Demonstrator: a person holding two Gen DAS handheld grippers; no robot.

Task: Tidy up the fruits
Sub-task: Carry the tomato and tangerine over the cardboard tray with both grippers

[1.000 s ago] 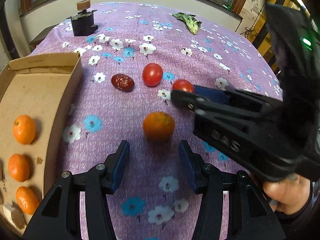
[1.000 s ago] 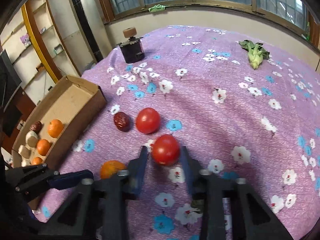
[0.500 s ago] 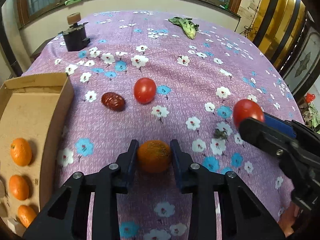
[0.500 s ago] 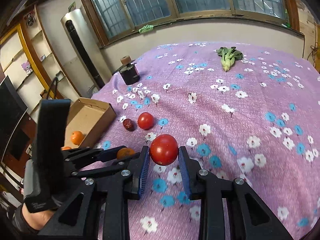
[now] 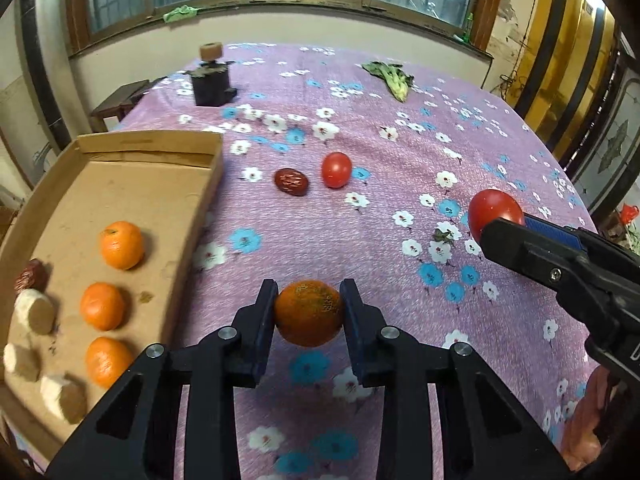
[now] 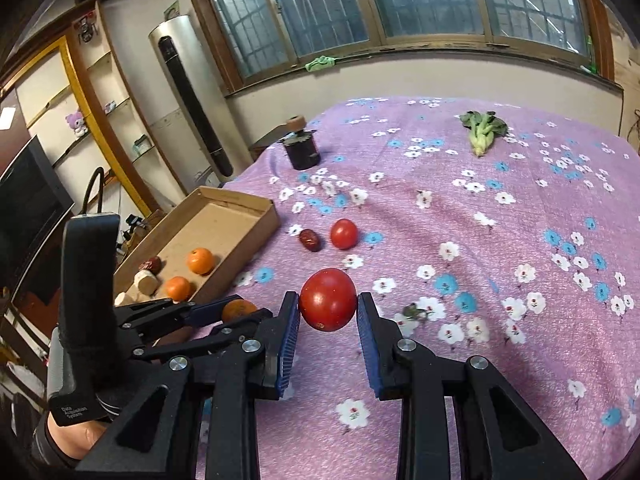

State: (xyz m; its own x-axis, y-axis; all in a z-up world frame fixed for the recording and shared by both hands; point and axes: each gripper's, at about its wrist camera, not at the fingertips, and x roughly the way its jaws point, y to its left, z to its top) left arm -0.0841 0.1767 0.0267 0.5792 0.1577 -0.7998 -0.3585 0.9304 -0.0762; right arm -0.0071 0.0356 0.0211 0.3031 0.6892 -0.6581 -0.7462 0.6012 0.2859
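Observation:
My left gripper point(image 5: 309, 304) is shut on an orange mandarin point(image 5: 309, 312), held above the purple flowered cloth just right of the cardboard box point(image 5: 200, 208). My right gripper point(image 6: 328, 304) is shut on a red tomato point(image 6: 328, 299), lifted over the cloth; the same tomato point(image 5: 494, 212) shows at the right of the left wrist view. On the cloth lie a second tomato point(image 5: 337, 169) and a dark red date point(image 5: 291, 181). The box holds three mandarins point(image 5: 121, 245), a date point(image 5: 31, 282) and pale round pieces point(image 5: 35, 311).
A dark jar with a cork-like top point(image 5: 211, 80) stands at the far left of the table. A green leafy vegetable point(image 5: 394, 78) lies at the far side. A small green stem scrap point(image 5: 442, 235) rests on the cloth. Windows and a wall point(image 6: 360, 80) lie beyond.
The left gripper closed on the mandarin and lifted it off the cloth. The right gripper rose and drew away to the right with its tomato.

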